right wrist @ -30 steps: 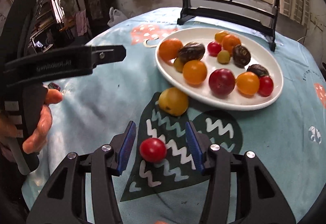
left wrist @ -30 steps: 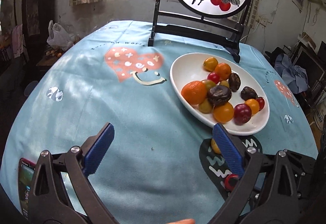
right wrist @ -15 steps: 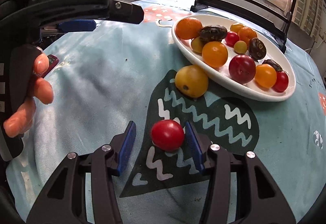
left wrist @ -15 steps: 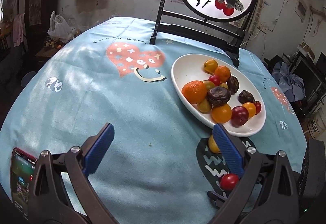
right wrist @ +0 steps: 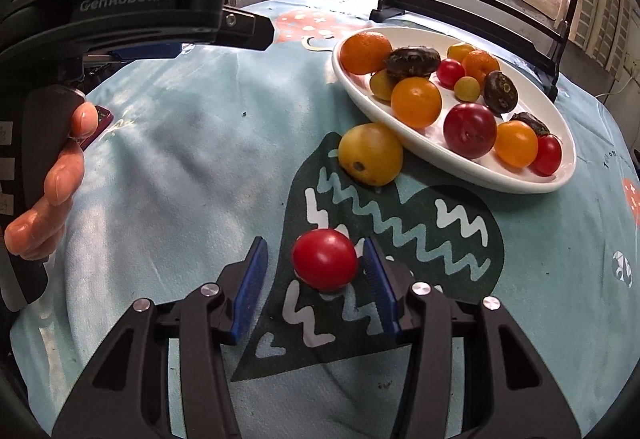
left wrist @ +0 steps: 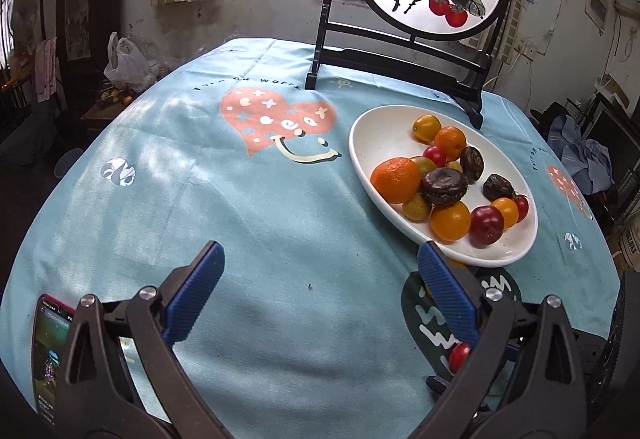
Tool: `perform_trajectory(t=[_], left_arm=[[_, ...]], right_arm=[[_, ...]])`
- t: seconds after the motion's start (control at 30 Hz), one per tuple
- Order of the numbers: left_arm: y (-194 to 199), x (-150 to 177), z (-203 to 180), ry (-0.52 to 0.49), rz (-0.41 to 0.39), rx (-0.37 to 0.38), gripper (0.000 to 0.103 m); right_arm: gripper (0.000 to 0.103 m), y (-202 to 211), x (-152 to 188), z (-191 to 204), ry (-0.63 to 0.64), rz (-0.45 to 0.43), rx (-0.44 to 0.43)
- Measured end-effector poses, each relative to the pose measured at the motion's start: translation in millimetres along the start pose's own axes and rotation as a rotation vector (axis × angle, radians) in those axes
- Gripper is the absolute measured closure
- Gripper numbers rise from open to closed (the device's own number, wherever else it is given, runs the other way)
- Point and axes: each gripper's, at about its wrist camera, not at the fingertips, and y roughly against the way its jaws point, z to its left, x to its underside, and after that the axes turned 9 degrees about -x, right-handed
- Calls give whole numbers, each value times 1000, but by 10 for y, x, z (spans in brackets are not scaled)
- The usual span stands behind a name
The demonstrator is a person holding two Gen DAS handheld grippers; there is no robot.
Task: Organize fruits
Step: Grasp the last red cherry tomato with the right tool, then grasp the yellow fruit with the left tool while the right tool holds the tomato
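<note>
Left view: left gripper [left wrist: 318, 281] fingers wide apart, nothing between; white plate [left wrist: 378, 135] holds about a dozen fruits

Right view: right gripper [right wrist: 314, 265] just narrowed, fingers astride red tomato [right wrist: 325, 259] on the cloth, right pad close, left gap open; centre it, squeeze softly. Yellow fruit [right wrist: 370, 154] touches the plate rim outside
</note>
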Motion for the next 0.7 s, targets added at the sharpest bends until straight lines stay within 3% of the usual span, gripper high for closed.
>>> perform_trajectory(t=[0.2,0.4,0.53,0.7], left_arm=[[-29,-2,45,22,9,-3,4],[-63,34,-40,-26,33,33,6],[-69,143,-264,-119,38,67,12],[-89,305,-645,-260,47,147,14]], right_arm=[[74,50,32,1,-1,0,1],[75,242,17,-262,-137,-68,-45],[75,450,16,-496,-237,-148,-1],[75,551,52,-711,-338,-174,20]])
